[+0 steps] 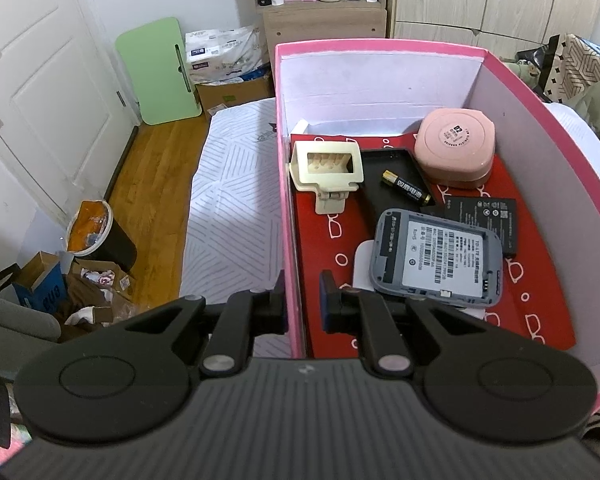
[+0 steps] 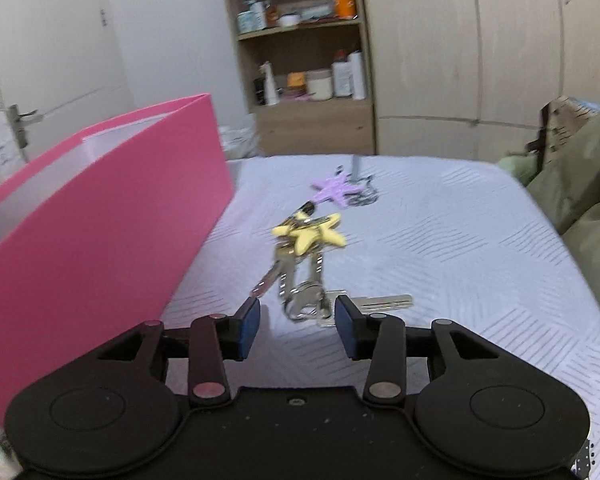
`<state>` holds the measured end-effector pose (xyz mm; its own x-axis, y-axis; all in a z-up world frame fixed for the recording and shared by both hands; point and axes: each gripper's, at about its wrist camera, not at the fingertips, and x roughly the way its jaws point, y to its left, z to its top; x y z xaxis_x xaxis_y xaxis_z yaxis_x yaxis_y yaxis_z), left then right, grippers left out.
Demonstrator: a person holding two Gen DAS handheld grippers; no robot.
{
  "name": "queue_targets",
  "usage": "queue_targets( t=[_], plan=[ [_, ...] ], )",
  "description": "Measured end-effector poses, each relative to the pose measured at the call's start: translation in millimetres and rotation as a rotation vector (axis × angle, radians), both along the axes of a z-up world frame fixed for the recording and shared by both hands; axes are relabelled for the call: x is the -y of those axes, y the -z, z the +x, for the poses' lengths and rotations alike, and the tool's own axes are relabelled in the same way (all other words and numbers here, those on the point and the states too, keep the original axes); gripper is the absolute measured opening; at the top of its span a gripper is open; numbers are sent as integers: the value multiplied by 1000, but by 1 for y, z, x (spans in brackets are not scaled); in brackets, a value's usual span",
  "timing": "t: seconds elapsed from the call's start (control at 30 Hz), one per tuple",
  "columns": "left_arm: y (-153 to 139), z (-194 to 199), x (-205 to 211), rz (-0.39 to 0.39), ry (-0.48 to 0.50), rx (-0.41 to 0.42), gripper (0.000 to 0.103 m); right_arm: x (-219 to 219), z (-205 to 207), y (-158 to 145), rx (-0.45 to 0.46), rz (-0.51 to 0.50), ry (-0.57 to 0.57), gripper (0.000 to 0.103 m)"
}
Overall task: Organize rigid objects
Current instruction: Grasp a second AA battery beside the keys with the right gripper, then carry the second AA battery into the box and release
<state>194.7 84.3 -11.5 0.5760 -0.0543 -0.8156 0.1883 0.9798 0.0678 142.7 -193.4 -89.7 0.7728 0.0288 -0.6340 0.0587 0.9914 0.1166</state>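
Now my right fingers [image 2: 296, 326] stand parted and empty, the yellow-star keys [image 2: 300, 276] lying on the bed [image 2: 460, 248] just ahead between them, stretching straight away from the tips; my left fingers [image 1: 302, 300] pinch the pink box [image 1: 290, 240] wall.

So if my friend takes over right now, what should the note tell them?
Left gripper: shut on the pink box wall, steadying it.
Right gripper: open, nothing held, just before the yellow-star keys on the bed.
Done: battery, pink case, grey device and cream clip are in the box.
Left: yellow-star keys, then purple-star keys.
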Motion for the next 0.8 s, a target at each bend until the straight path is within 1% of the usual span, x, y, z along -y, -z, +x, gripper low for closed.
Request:
queue_targets(
  t=[0.07,0.1,0.27,0.3,0.33,0.37,0.4,0.5,0.67,0.8],
  plan=[
    [0,0,-1,-5,-2,0,11,0,-1,0,8,-21,36,47],
    [0,0,-1,-10,-4,3,11,0,1,1,11,-24,36,47],
    [-1,-1,-2,-10,-2,7,11,-9,4,2,27,-56,-9,47],
    [-1,-1,-2,-11,-3,9,11,-11,4,3,31,-75,-12,45],
    [-1,-2,-3,-14,-3,9,11,-14,3,3,35,-103,-10,25],
    [-1,-2,-4,-17,-5,9,11,-16,2,4,45,-133,-1,22],
    [-1,-1,-4,-21,-8,9,11,-16,2,3,49,-141,-4,5],
    [-1,-2,-3,-18,-11,17,11,-10,-5,-2,79,-97,-9,4],
    [-1,-3,-2,-11,-8,23,11,-5,-17,-18,169,-47,-98,4],
    [-2,-2,-2,-20,-13,22,11,4,-19,-42,217,85,-142,4]
  ],
)
